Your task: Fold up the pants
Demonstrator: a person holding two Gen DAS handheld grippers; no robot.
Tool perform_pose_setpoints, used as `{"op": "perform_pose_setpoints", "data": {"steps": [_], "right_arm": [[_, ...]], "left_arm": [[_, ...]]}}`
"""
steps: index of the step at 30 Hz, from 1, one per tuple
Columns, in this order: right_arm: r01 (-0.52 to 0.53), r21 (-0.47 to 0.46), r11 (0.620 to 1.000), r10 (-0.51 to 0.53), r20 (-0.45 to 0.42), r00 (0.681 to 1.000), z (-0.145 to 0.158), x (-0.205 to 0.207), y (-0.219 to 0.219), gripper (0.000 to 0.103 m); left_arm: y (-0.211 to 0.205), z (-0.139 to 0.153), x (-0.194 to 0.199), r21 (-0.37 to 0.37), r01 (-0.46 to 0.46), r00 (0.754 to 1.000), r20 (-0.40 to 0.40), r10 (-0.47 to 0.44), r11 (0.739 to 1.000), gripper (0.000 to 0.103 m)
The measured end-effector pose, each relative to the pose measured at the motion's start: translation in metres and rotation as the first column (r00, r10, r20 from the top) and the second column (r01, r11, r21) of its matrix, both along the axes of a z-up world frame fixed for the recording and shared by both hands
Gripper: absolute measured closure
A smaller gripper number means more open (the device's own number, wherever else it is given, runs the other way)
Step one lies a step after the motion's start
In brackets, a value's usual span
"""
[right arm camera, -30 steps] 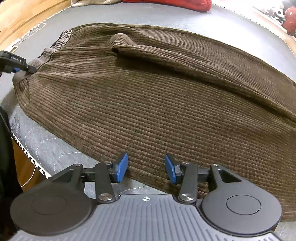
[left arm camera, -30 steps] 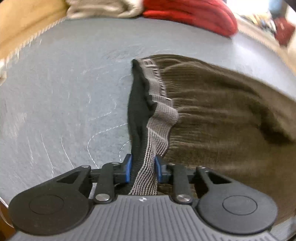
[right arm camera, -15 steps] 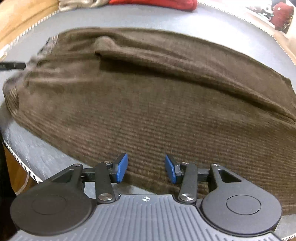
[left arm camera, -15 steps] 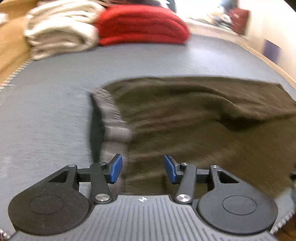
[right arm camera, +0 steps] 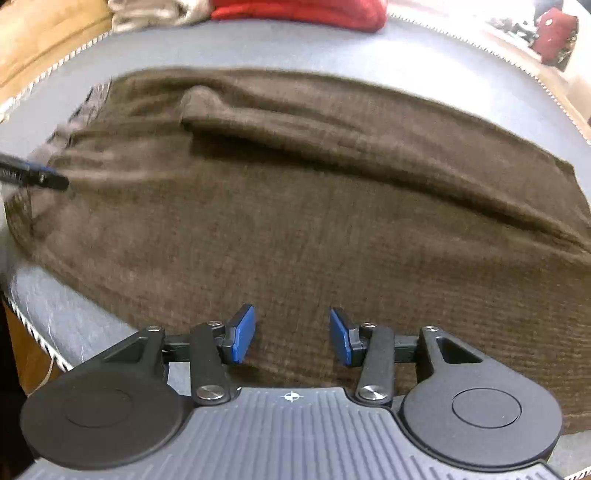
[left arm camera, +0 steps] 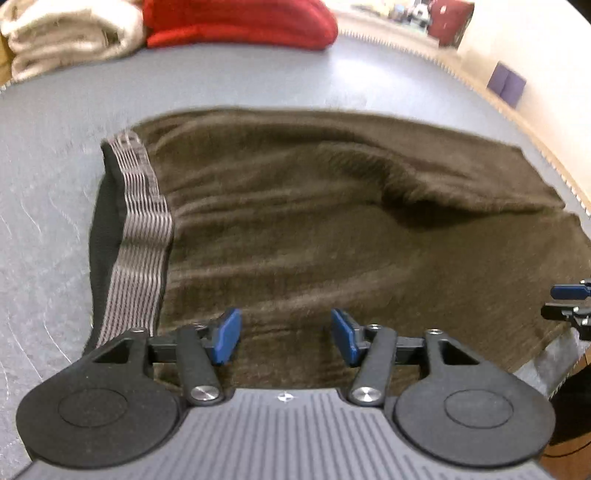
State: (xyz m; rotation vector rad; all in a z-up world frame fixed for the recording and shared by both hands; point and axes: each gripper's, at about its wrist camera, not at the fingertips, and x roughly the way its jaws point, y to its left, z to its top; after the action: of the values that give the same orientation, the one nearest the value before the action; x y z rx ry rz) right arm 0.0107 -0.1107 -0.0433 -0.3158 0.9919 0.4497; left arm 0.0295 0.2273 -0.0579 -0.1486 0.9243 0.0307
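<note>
Brown corduroy pants (left arm camera: 332, 229) lie folded lengthwise on a grey padded table (left arm camera: 55, 155), their striped grey waistband (left arm camera: 140, 236) at the left in the left wrist view. My left gripper (left arm camera: 284, 341) hovers over the near edge just right of the waistband; its jaws are opening and its blue pads grip nothing. In the right wrist view the same pants (right arm camera: 314, 221) fill the middle. My right gripper (right arm camera: 291, 338) stands open above their near edge with only cloth beneath. A tip of the left gripper's fingers (right arm camera: 44, 179) pokes in at the far left there.
Folded cream cloth (left arm camera: 62, 33) and a folded red garment (left arm camera: 240, 22) sit at the table's far edge. The table's zigzag-stitched edge (right arm camera: 33, 332) runs close at the near left, with wooden floor beyond. The right gripper's fingers (left arm camera: 569, 306) show at the right edge.
My left gripper let go of the waistband, spread its jaws and slid right over the brown cloth. The waistband dropped flat. The right gripper kept still and open.
</note>
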Motion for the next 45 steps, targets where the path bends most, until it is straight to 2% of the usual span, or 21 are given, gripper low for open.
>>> {"op": "perform_pose_setpoints", "data": {"steps": [1, 2, 8, 12, 15, 20, 25, 29, 34, 36, 38, 40, 43, 45], "right_arm": [[0.01, 0.014, 1.0, -0.01, 0.017, 1.0, 0.003, 0.001, -0.001, 0.056], [0.023, 0.028, 0.999, -0.024, 0.034, 0.999, 0.006, 0.003, -0.003, 0.056], [0.117, 0.07, 0.991, -0.125, 0.121, 0.985, 0.02, 0.012, -0.016, 0.056], [0.17, 0.08, 0.982, -0.18, 0.139, 0.974, 0.024, 0.018, -0.025, 0.056], [0.187, 0.09, 0.978, -0.198, 0.135, 0.971, 0.023, 0.021, -0.029, 0.056], [0.182, 0.09, 0.979, -0.193, 0.133, 0.972, 0.021, 0.022, -0.026, 0.056], [0.179, 0.093, 0.979, -0.192, 0.151, 0.97, 0.024, 0.021, -0.023, 0.056], [0.193, 0.144, 0.97, -0.221, 0.21, 0.953, 0.039, 0.023, -0.027, 0.057], [0.192, 0.269, 0.944, -0.262, 0.254, 0.931, 0.077, 0.034, -0.044, 0.074], [0.172, 0.313, 0.934, -0.264, 0.278, 0.924, 0.101, 0.04, -0.055, 0.075], [0.138, 0.331, 0.933, -0.251, 0.328, 0.911, 0.123, 0.045, -0.065, 0.074], [0.098, 0.339, 0.936, -0.222, 0.349, 0.911, 0.137, 0.054, -0.075, 0.074], [0.069, 0.331, 0.941, -0.188, 0.342, 0.921, 0.133, 0.067, -0.09, 0.072], [0.129, 0.327, 0.936, -0.234, 0.305, 0.923, 0.113, 0.073, -0.102, 0.072]], "left_arm": [[0.0, 0.004, -0.002, 0.004, -0.014, 1.0, 0.022, 0.014, 1.0, 0.026], [0.0, 0.007, -0.002, 0.001, -0.03, 0.999, 0.044, 0.03, 1.0, 0.023], [0.015, 0.02, -0.012, -0.07, -0.114, 0.982, 0.141, 0.123, 0.991, 0.023], [0.02, 0.023, -0.015, -0.099, -0.153, 0.978, 0.127, 0.165, 0.983, 0.023], [0.021, 0.028, -0.018, -0.126, -0.141, 0.977, 0.142, 0.159, 0.982, 0.024], [0.014, 0.034, -0.023, -0.119, -0.094, 0.974, 0.193, 0.116, 0.988, 0.035], [0.009, 0.037, -0.025, -0.115, -0.055, 0.971, 0.227, 0.08, 0.992, 0.061], [0.003, 0.041, -0.027, -0.1, -0.013, 0.967, 0.254, 0.038, 0.995, 0.07], [-0.004, 0.04, -0.027, -0.066, 0.032, 0.966, 0.259, -0.014, 0.997, 0.071], [-0.005, 0.039, -0.025, -0.061, 0.046, 0.966, 0.258, -0.028, 0.997, 0.071], [-0.007, 0.038, -0.024, -0.056, 0.053, 0.966, 0.257, -0.037, 0.997, 0.071], [-0.009, 0.036, -0.022, -0.054, 0.063, 0.966, 0.255, -0.047, 0.997, 0.071], [-0.011, 0.033, -0.017, -0.046, 0.077, 0.969, 0.24, -0.064, 0.996, 0.071], [-0.011, 0.031, -0.013, -0.053, 0.074, 0.969, 0.238, -0.059, 0.996, 0.071]]}}
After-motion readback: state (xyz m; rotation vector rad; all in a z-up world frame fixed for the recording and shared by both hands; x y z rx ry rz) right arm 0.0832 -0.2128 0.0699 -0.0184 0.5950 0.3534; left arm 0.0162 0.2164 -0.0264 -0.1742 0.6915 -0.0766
